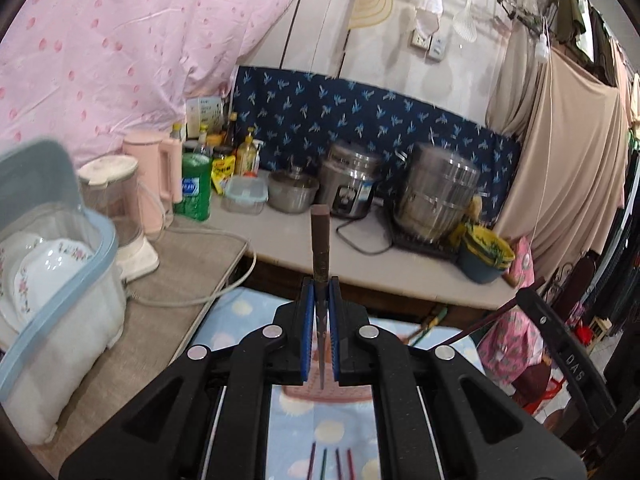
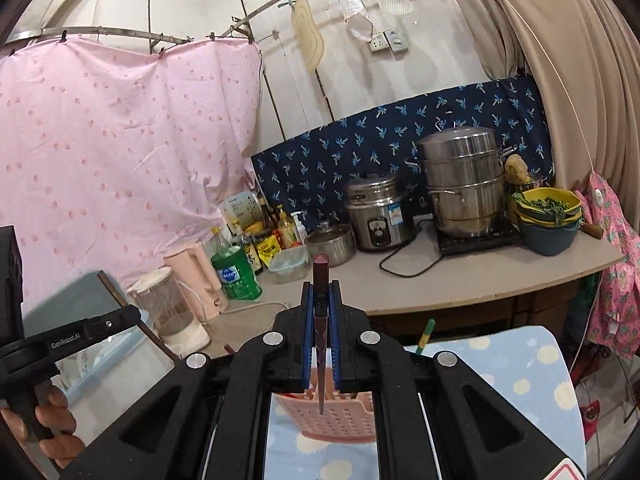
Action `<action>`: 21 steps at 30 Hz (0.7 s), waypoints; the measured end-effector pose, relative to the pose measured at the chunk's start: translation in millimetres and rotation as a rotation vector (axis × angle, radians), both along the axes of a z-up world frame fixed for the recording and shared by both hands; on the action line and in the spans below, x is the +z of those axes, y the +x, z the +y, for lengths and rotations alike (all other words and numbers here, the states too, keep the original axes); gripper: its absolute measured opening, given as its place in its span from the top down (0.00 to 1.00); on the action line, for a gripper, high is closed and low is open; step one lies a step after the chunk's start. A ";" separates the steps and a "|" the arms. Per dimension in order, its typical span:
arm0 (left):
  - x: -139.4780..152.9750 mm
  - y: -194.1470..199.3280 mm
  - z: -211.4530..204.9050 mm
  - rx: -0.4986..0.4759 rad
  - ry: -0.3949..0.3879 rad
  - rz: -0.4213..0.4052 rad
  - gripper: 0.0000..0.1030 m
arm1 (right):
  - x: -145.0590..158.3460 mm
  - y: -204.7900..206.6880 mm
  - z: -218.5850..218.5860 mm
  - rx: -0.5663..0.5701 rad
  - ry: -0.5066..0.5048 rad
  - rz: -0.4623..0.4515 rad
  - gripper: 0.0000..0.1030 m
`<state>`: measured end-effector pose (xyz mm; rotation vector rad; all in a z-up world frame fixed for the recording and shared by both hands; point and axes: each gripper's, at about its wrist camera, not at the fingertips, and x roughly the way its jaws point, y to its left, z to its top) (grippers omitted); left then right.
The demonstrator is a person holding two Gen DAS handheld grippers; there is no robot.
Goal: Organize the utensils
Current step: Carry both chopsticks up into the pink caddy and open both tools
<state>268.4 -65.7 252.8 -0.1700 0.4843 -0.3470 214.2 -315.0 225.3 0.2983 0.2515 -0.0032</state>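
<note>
My left gripper is shut on a dark brown chopstick that stands upright between the blue pads, thick end up, tip down. My right gripper is shut on a like chopstick, held upright above a pink perforated utensil holder on the blue dotted cloth. The holder's rim shows in the left wrist view. Several coloured chopsticks lie on the cloth below the left gripper. The right gripper's body shows at the right of the left view.
A lidded dish box with floral plates stands at the left beside a blender and pink kettle. The counter holds bottles, a steel bowl, rice cooker, steamer pot and stacked basins.
</note>
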 end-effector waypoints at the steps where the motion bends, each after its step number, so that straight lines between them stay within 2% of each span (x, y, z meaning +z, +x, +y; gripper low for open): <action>1: 4.7 7.2 -3.5 0.004 -0.005 -0.010 0.93 | 3.5 6.5 -0.7 0.000 0.006 -0.005 0.93; 5: 9.6 34.4 -15.8 0.020 -0.005 -0.034 0.93 | 8.7 33.7 -4.1 -0.006 0.022 -0.012 0.93; 8: -1.1 51.9 -23.2 0.024 0.001 -0.018 0.93 | -1.0 52.1 -8.8 -0.009 0.035 0.004 0.93; 19: -74.8 89.1 -37.6 0.021 0.044 0.119 0.93 | -77.2 90.5 -15.8 -0.013 0.049 0.160 0.92; 21: -79.5 87.2 -37.3 0.028 0.052 0.114 0.93 | -84.6 89.8 -17.6 -0.017 0.058 0.177 0.88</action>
